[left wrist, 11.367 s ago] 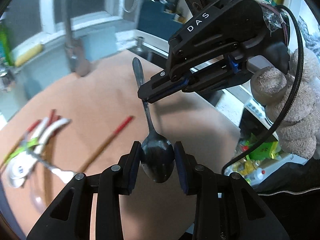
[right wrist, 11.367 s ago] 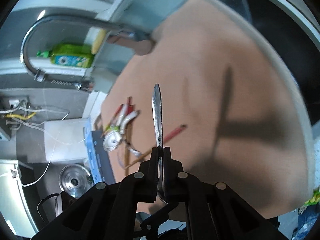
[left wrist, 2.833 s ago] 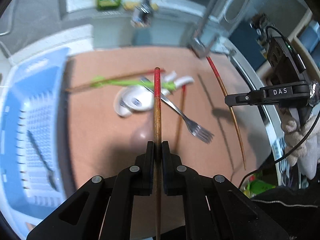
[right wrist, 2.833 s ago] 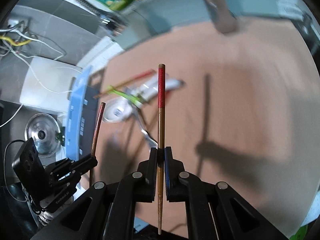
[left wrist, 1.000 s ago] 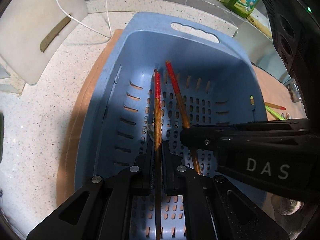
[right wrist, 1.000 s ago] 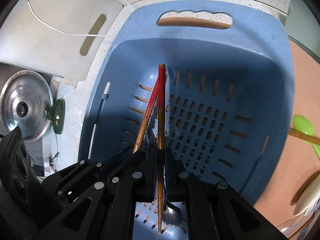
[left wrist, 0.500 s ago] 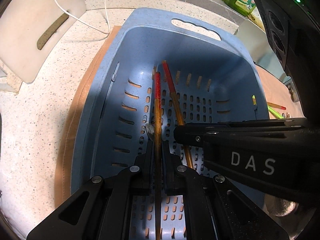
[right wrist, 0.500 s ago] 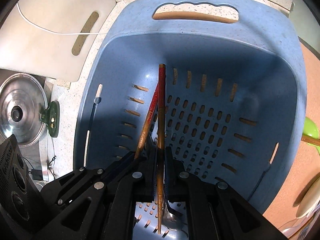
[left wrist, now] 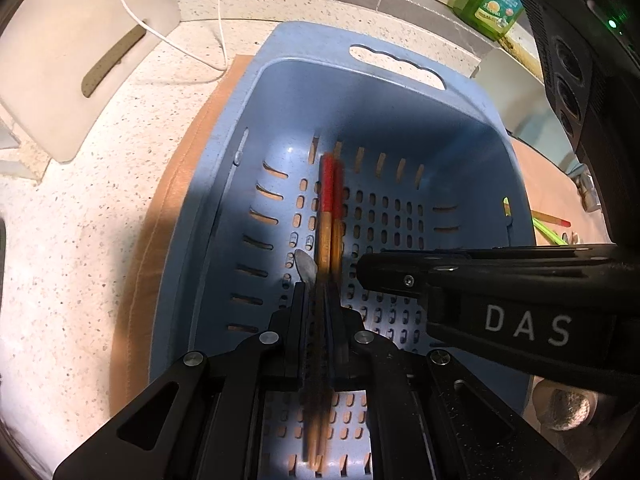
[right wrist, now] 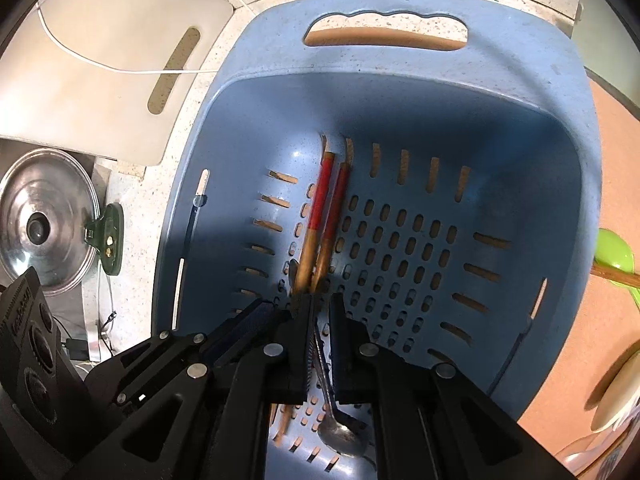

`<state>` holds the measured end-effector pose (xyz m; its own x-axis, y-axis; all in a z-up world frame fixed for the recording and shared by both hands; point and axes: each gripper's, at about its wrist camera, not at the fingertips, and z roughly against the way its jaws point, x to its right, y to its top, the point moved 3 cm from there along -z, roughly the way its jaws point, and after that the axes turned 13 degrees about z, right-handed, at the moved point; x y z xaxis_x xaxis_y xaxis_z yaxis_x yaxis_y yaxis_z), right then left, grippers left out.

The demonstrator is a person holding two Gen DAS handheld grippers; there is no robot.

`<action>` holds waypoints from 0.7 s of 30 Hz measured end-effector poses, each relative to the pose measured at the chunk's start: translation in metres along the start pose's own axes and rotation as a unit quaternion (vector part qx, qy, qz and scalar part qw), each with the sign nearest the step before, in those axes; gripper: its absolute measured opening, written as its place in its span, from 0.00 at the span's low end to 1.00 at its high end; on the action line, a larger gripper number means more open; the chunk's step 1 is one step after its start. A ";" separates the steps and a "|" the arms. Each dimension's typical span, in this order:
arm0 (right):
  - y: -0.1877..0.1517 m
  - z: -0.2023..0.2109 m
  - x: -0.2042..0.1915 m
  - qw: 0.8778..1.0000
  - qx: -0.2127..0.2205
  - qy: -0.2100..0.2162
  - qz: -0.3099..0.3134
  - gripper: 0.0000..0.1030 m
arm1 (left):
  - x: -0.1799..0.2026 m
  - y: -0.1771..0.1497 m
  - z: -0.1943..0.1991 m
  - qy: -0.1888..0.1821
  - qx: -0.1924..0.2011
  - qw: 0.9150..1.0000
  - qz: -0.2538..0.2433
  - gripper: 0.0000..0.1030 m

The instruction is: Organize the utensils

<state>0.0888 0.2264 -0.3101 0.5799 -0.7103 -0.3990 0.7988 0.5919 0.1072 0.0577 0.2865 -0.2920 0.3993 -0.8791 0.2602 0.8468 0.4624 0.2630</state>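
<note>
A blue slotted basket (right wrist: pixel 520 20) stands on a brown mat (left wrist: pixel 172 200) over a speckled counter, and both grippers point steeply down into it. Two red-tipped wooden chopsticks (right wrist: pixel 320 200) lie side by side on its floor, red ends toward the far wall, left of centre, near ends hidden behind the black fingers. A metal spoon (right wrist: pixel 340 436) lies at the near end, its handle running up under the chopsticks. The right gripper (right wrist: pixel 322 312) has its jaws drawn almost together, with nothing in the slit between them. The left gripper (left wrist: pixel 318 304), just left of it, is likewise nearly closed. The chopsticks show blurred through its slit, and whether it pinches one cannot be told. A white cutting board (right wrist: pixel 100 60) and a steel pot lid (right wrist: pixel 44 220) lie left of the basket.
</note>
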 end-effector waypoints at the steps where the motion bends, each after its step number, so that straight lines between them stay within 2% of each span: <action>1: 0.000 0.001 0.000 1.000 0.001 0.002 0.000 0.09 | 0.000 -0.001 0.001 0.000 0.001 1.000 0.001 0.08; 5: 0.000 0.009 -0.004 1.000 0.014 0.000 0.013 0.17 | -0.002 -0.003 0.015 0.001 0.012 1.000 0.001 0.11; 8: -0.002 0.028 -0.004 0.999 0.040 0.001 0.025 0.17 | -0.005 -0.005 0.029 0.000 0.024 1.000 0.000 0.11; 12: -0.014 0.071 0.006 0.994 0.098 0.042 0.034 0.21 | -0.004 -0.011 0.060 -0.011 0.056 0.998 -0.004 0.11; 14: -0.024 0.096 0.014 0.989 0.133 0.049 0.044 0.34 | 0.001 -0.015 0.075 -0.017 0.073 0.997 -0.011 0.11; 16: -0.034 0.124 0.025 0.983 0.167 0.049 0.057 0.42 | 0.007 -0.020 0.091 -0.021 0.088 0.996 -0.018 0.11; 21: -0.069 0.194 0.069 0.966 0.242 0.017 0.092 0.57 | 0.035 -0.036 0.118 -0.042 0.113 0.992 -0.035 0.11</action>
<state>0.1047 0.0629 -0.1685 0.7202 -0.5921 -0.3615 0.6687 0.4535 0.5892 -0.0003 0.2523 -0.1831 0.3039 -0.9011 0.3091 0.7668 0.4240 0.4820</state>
